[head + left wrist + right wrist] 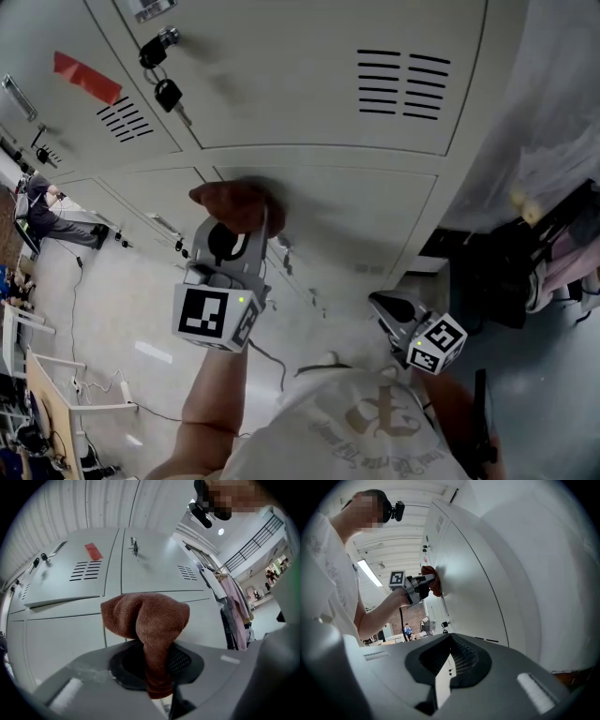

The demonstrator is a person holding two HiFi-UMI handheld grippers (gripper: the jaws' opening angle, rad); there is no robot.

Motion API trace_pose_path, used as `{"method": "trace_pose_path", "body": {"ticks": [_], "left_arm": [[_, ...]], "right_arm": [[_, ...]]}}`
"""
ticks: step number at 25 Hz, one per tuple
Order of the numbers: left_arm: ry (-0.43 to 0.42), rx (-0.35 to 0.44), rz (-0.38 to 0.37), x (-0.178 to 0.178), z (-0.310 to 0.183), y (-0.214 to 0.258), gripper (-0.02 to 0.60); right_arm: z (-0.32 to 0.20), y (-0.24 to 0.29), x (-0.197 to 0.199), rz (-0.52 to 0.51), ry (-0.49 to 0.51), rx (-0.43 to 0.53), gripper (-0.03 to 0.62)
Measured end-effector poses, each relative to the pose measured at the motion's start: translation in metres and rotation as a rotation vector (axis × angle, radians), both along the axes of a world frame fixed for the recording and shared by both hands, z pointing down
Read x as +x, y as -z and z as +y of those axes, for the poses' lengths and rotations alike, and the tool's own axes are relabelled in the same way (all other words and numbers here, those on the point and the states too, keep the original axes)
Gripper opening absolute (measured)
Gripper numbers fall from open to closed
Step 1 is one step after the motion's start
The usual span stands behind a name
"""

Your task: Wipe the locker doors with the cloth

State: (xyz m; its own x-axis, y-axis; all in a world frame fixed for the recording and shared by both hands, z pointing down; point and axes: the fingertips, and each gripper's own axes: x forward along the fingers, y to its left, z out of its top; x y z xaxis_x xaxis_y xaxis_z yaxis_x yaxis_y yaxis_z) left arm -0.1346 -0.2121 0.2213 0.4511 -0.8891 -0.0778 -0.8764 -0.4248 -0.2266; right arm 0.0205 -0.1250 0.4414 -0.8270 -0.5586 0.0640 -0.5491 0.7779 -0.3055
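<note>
A brown cloth (236,202) is bunched against a grey locker door (356,217), at the seam near its upper left corner. My left gripper (236,234) is shut on the cloth and holds it to the metal. In the left gripper view the cloth (146,620) rises out of the jaws in a folded lump in front of the doors (65,639). My right gripper (386,304) hangs lower right, off the door, shut with nothing in it. The right gripper view shows the left gripper (417,586) and the cloth (433,581) on the door (473,588).
Keys (163,71) hang from a lock on the upper door, next to a red label (86,77) and vent slots (403,82). Clothes and dark bags (553,234) crowd the right side. Cables (103,384) lie on the floor at left.
</note>
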Motion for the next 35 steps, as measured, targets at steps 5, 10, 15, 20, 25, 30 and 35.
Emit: {"method": "trace_pose_path", "body": {"ticks": [5,10,15,20,25,30,35], "left_arm": [[-0.069,0.013,-0.016,0.038,0.007,0.004,0.081],[-0.16,0.053,-0.01,0.087,0.017,0.014,0.081],[-0.238,0.054,-0.022,0.125,0.024,0.014,0.081],[-0.309,0.064,-0.001,0.16,0.032,0.016,0.081],[-0.372,0.068,-0.048,0.19,0.037,0.014,0.081],[-0.421,0.038,-0.13,0.222,0.043,0.006,0.081],[-0.476,0.02,-0.135,0.244,0.048,0.007,0.081]], "right_arm": [[-0.001,0.0,0.003,-0.003,0.0,0.001,0.008],[0.0,0.001,0.01,-0.009,-0.008,0.003,0.008],[0.002,0.0,0.017,-0.013,-0.022,0.003,0.008],[0.006,0.003,0.027,-0.022,-0.045,0.01,0.008],[0.01,0.002,0.041,-0.027,-0.076,0.006,0.008],[0.014,0.001,0.057,-0.028,-0.113,0.001,0.008],[0.017,0.001,0.068,-0.032,-0.13,-0.003,0.008]]}}
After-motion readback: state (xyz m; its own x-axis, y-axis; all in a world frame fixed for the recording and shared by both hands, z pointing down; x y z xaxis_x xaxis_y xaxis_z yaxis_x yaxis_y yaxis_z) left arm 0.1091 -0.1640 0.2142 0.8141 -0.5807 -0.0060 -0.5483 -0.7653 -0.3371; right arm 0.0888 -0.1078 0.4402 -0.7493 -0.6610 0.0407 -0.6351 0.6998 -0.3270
